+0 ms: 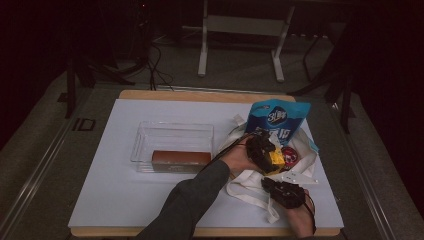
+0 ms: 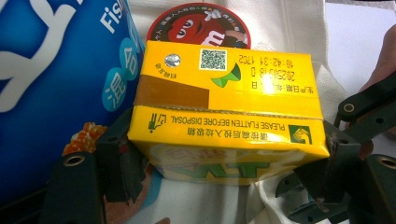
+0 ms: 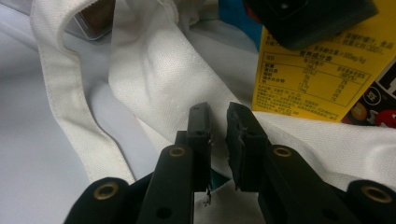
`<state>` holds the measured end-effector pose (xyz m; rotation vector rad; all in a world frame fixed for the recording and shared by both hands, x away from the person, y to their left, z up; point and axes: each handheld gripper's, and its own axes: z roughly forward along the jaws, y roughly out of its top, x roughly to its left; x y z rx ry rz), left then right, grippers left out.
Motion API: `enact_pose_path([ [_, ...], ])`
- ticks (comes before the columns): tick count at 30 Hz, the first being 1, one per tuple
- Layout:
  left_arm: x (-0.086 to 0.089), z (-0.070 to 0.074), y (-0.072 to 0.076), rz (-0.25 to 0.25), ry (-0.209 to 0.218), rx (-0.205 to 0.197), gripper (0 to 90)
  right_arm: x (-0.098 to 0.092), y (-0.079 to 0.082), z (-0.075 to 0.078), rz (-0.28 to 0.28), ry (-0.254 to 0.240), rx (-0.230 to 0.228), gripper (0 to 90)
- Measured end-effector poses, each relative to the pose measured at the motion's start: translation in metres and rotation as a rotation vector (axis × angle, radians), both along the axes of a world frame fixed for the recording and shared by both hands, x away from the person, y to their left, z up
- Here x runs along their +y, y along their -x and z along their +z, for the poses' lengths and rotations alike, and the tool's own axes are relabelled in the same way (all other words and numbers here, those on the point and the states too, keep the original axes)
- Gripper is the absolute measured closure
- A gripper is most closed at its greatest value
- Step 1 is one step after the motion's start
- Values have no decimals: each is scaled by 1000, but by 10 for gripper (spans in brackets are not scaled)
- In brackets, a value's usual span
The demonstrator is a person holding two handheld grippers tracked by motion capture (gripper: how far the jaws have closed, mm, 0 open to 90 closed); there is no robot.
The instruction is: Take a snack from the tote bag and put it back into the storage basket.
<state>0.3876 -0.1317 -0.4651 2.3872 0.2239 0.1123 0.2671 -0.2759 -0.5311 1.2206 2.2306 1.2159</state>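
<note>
Currently in hand: grasp of the yellow carton, judging by how the left tool sits on it
Left tool: wide, jaws at the carton's two short ends, pads look pressed on, so holding it
Right tool: narrow, jaws almost together over the cloth of the white tote bag; can't tell if cloth is pinched
Carton place: on the bag at the right side of the tabletop, just beside the blue snack pouch, red round tin touching behind it
Clear bin: well apart to the left, brown box already inside along its near wall
Likely goal: move bag contents to the bin, a guess
Next move needs: firm grip on both ends, lift straight up clear of tin and pouch, carry left across to the bin's free space behind the box
Right tool's job: probably keep the bag flat so the cloth doesn't drag up with the carton
</note>
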Motion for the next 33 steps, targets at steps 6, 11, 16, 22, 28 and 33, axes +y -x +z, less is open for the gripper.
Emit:
enact_pose_path([
  [6, 1, 0, 1, 1, -9, 1, 276, 0, 0, 0, 1, 0, -1, 797],
  [11, 1, 1, 2, 15, -14, 2, 282, 0, 0, 0, 1, -1, 0, 796],
  [16, 1, 1, 2, 26, -10, -1, 286, 0, 0, 0, 3, -2, 0, 796],
  [22, 2, 2, 3, 20, -21, -14, 287, -1, 0, 0, 3, -4, 0, 797],
  [28, 5, 5, 2, 26, -27, -18, 288, -1, 0, 0, 3, -4, 1, 796],
  [33, 7, 8, 4, 32, -21, -24, 288, -1, 0, 0, 3, -4, 0, 797],
])
